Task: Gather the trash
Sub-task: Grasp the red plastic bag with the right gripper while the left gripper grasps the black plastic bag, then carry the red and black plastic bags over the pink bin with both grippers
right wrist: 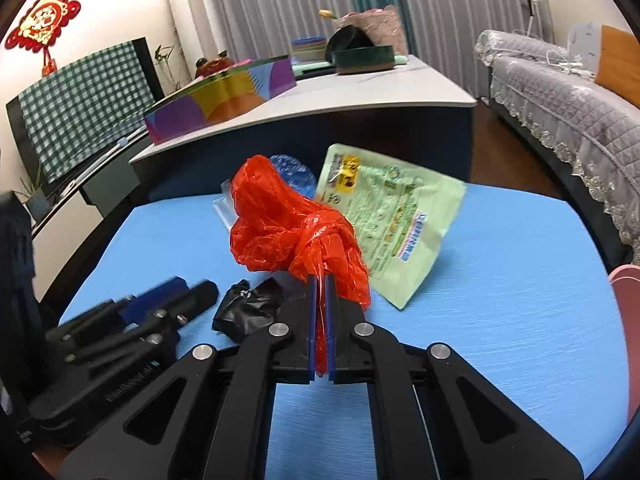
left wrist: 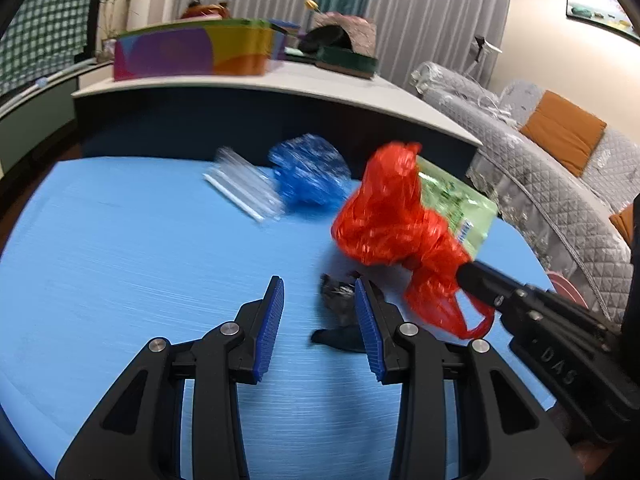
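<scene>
A knotted red plastic bag (right wrist: pixel 288 228) (left wrist: pixel 388 220) lies on the blue table top (right wrist: pixel 500 320), and my right gripper (right wrist: pixel 320 280) is shut on its twisted handles. A crumpled black bag (right wrist: pixel 248 312) (left wrist: pixel 340 304) sits just left of that gripper. My left gripper (left wrist: pixel 320 292) hovers open above the blue surface (left wrist: pixel 140 260), its right finger beside the black bag with nothing between the pads. A pale green printed packet (right wrist: pixel 392 220) (left wrist: pixel 460 204) lies behind the red bag. Further back are a blue plastic bag (left wrist: pixel 308 176) (right wrist: pixel 292 172) and a clear wrapper (left wrist: pixel 244 188).
A white-topped counter (left wrist: pixel 280 84) behind the blue table carries a colourful box (left wrist: pixel 192 52) and a dark tray (left wrist: pixel 348 60). A grey quilted sofa (left wrist: pixel 540 168) with orange cushions runs along the right. Something pink (right wrist: pixel 624 300) stands at the table's right edge.
</scene>
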